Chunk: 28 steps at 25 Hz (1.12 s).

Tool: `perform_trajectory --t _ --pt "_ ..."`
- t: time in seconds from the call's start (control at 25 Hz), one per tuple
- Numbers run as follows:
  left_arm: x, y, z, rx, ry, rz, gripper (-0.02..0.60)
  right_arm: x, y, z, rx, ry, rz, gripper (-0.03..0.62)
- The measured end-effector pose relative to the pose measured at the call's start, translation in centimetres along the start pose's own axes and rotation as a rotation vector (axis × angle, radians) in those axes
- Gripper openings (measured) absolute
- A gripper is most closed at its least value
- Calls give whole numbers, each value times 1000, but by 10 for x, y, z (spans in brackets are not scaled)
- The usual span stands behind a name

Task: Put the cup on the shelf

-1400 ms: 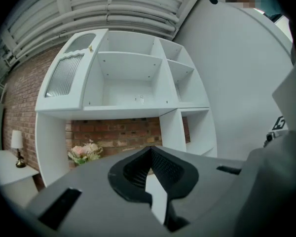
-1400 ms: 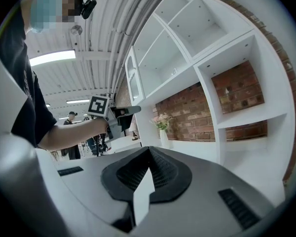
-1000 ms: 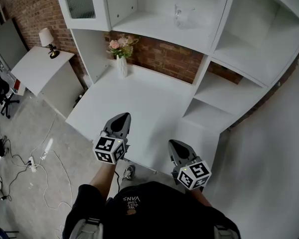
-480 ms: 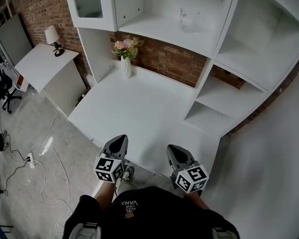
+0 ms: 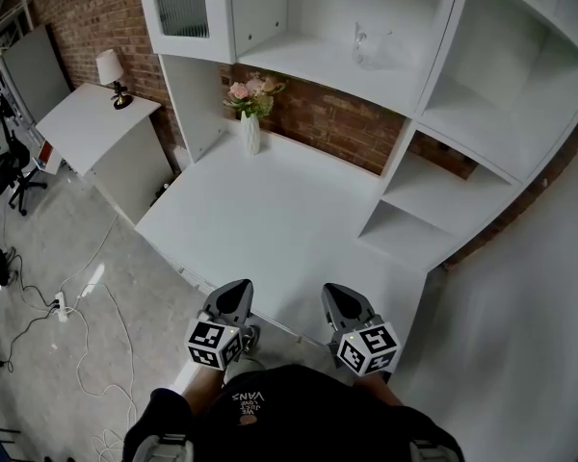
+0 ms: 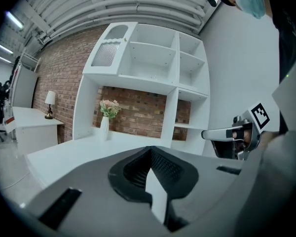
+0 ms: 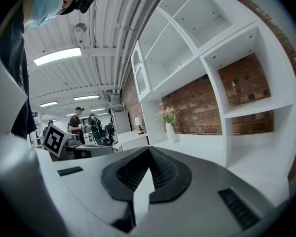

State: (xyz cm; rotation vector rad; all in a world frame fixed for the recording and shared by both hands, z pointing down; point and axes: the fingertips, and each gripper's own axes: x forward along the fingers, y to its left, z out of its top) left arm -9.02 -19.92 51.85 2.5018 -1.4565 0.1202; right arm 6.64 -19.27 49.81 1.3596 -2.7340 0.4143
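A clear glass cup (image 5: 366,41) stands upright on the upper shelf of the white shelf unit (image 5: 433,114), far from both grippers. My left gripper (image 5: 235,295) hovers at the front edge of the white desk (image 5: 270,219), its jaws shut together with nothing between them. Just to its right, my right gripper (image 5: 339,298) is also shut and empty. In the left gripper view the closed jaws (image 6: 150,149) point at the shelf unit, with the right gripper (image 6: 207,134) beside them. The right gripper view shows its own closed jaws (image 7: 149,149) and the left gripper (image 7: 76,149).
A white vase of pink flowers (image 5: 250,114) stands at the desk's back left against the brick wall. A side table with a lamp (image 5: 111,70) is on the left. Cables (image 5: 67,306) lie on the floor. Lower shelf compartments (image 5: 414,219) sit at the right.
My left gripper has drawn back from over the desk to its front edge, now level with the right gripper. The right gripper has hardly moved. The cup has stayed on the shelf.
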Motion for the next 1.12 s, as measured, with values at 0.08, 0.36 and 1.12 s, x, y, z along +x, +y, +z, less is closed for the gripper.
perform_trajectory --t 0.08,0.36,1.12 --pt "-1 -2 0 2 2 -3 6 1 1 -1 -11 4 -1 -5" --pt "-1 -6 3 14 -1 -4 6 3 2 -3 -28 15 5 -5" --pt "6 1 2 -3 10 -6 6 12 -1 4 -42 5 -12 -5"
